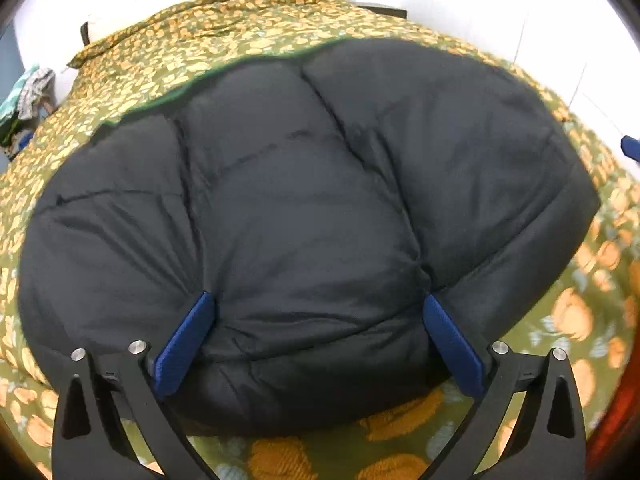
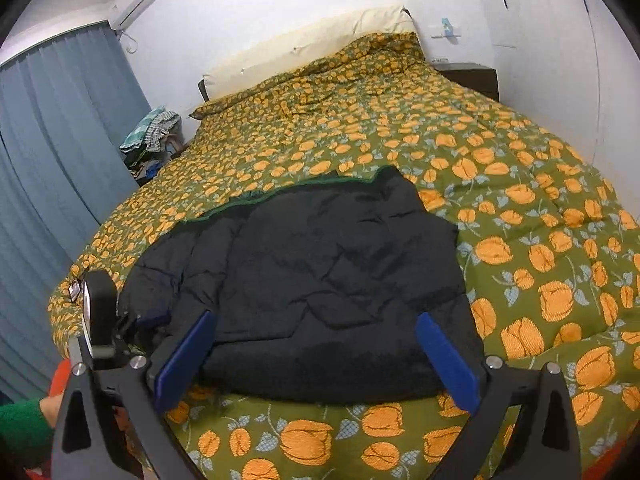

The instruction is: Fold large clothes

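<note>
Jacket: your black puffer jacket (image 1: 304, 216) lies on the bed (image 2: 520, 208), near its foot edge, on the green quilt with orange flowers; it looks already doubled into a compact, puffy block with a thin green trim along its far edge.
Left gripper: your left gripper (image 1: 320, 320) is low over the near edge of the jacket, its blue fingers (image 1: 188, 340) spread wide to either side of a padded bulge, gripping nothing; whether the tips touch the fabric you cannot tell.
Right gripper: your right gripper (image 2: 316, 340) sits higher and back, fingers (image 2: 444, 356) wide apart and empty, framing the near hem.
Step in hand: by the look of it, you are between folds, lining up on the near edge.
Next move: you would need to close on a thick double layer; bite deep, since slick padded fabric tends to slip and spring open.
Surroundings: a pillow (image 2: 312, 44) and a pile of clothes (image 2: 154, 136) lie well apart from the jacket.
</note>
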Tool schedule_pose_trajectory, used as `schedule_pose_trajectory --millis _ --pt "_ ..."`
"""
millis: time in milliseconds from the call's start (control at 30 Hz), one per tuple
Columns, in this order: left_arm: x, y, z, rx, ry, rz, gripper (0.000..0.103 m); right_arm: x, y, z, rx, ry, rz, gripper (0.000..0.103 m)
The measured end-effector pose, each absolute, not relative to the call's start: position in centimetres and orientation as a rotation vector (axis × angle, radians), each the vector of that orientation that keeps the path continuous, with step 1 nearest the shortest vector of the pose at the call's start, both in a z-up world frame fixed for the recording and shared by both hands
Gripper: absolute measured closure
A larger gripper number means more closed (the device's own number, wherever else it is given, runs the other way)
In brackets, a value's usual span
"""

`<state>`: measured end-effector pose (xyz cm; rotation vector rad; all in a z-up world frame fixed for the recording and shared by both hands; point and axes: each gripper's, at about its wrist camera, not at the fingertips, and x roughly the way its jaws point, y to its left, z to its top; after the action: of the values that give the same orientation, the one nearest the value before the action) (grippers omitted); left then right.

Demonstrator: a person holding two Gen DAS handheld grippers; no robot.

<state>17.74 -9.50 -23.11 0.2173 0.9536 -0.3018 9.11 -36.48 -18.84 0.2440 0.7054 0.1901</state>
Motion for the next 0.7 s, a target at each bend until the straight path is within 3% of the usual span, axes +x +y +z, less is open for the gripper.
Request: schedule_pose_trajectory --millis 200,500,700 --pt "17.8 -9.0 -22.0 0.203 1.004 -0.315 0.001 10.2 -39.3 -22.9 0.420 0.834 0.124 0.000" --pt "20.1 -8.3 -15.5 -0.008 0.952 -0.475 0.001 10.1 -46.8 -27.4 0.837 0.817 0.047 0.000" --pt "21.6 -13.0 -18.7 0.098 0.995 -0.619 0.001 12.2 -47.7 -29.8 1.040 0.890 0.072 0.000"
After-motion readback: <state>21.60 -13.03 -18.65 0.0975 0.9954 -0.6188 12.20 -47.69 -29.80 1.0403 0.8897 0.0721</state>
